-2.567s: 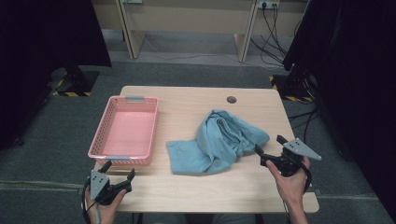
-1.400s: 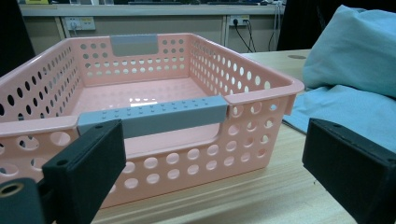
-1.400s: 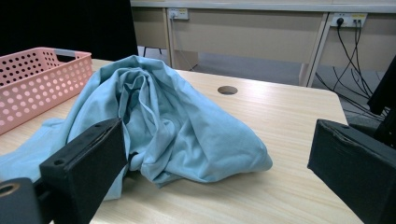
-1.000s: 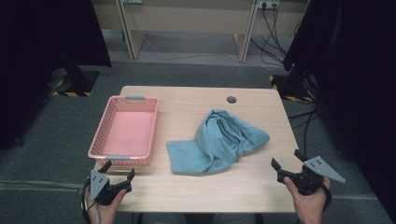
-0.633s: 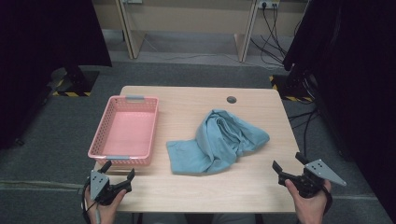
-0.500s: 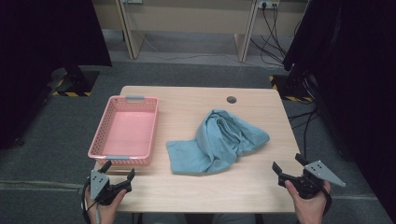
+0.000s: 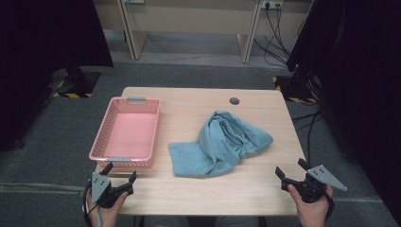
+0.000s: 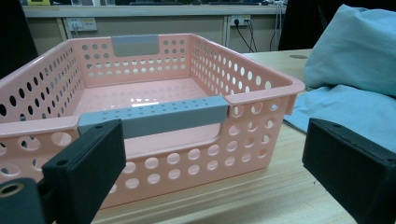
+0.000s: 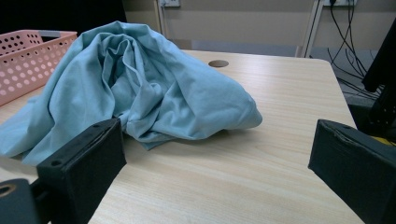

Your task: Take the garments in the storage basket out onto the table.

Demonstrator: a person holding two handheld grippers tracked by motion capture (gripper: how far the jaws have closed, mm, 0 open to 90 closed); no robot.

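High view: pale wood-grain counter (image 7: 246,189) with a rectangular pink perforated plastic basket (image 7: 126,133) at its left and a crumpled light-blue cloth (image 7: 220,143) just right of it, near centre, the two close but apart. Left gripper (image 7: 119,180) held at the near left corner, just short of the basket's near end; right gripper (image 7: 292,171) at the near right corner, well apart from the cloth, grey three-cornered plate on top. Small dark round grommet hole (image 7: 234,100) at the counter's far edge. Left gripper view adds what the high view cannot: rows of round holes in the basket walls (image 8: 243,74), a grey studded handle strip (image 8: 154,116) on the near rim and a second grey one on the far rim, glossy bare floor inside. Right gripper view gives the cloth's (image 9: 140,84) relief: soft matte weave, deep folds heaped into a mound, a flat tail spreading toward the basket. Jaws: left gripper's stand wide apart, holding nothing, touching nothing, basket end framed between them. Right gripper's likewise wide apart, empty, bare counter between them, cloth lying beyond. Pads blocky, black, matte.
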